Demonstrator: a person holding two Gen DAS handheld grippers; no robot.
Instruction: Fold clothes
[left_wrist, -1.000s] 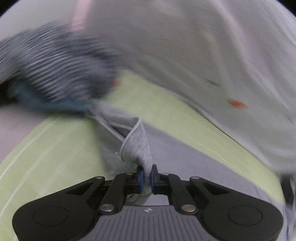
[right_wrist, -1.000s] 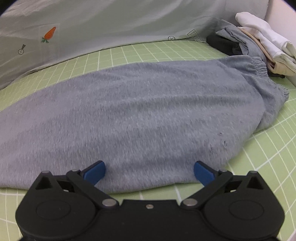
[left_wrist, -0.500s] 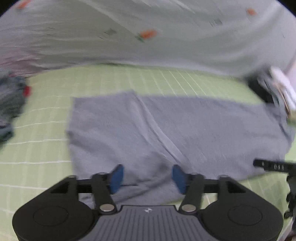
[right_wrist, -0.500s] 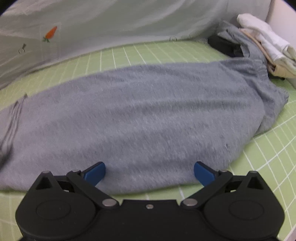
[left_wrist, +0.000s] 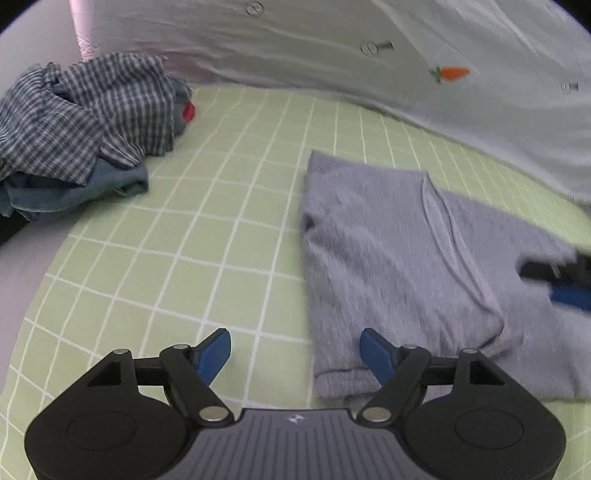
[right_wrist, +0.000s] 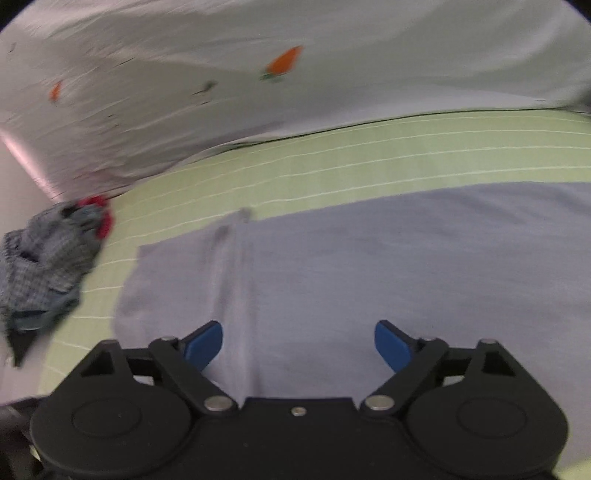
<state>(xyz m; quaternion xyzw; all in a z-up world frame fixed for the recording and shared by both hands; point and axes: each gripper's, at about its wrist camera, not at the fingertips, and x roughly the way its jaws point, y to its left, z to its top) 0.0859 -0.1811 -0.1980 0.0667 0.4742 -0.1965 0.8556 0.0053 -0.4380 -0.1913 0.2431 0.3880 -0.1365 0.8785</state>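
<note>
We find both the left gripper (left_wrist: 294, 350) and right gripper (right_wrist: 298, 345) spread wide, holding nothing; the grey garment (left_wrist: 406, 258) lies part-folded ahead of our fingers, further folds pending, checked pile (left_wrist: 85, 110) untouched

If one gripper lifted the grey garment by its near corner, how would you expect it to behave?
The grey garment would probably drape and sag, since it lies flat in soft layers with a rumpled near hem. It looks like thickish knit, so likely grippy rather than slippery. Lifted at one point, the fold would probably fall open.
</note>
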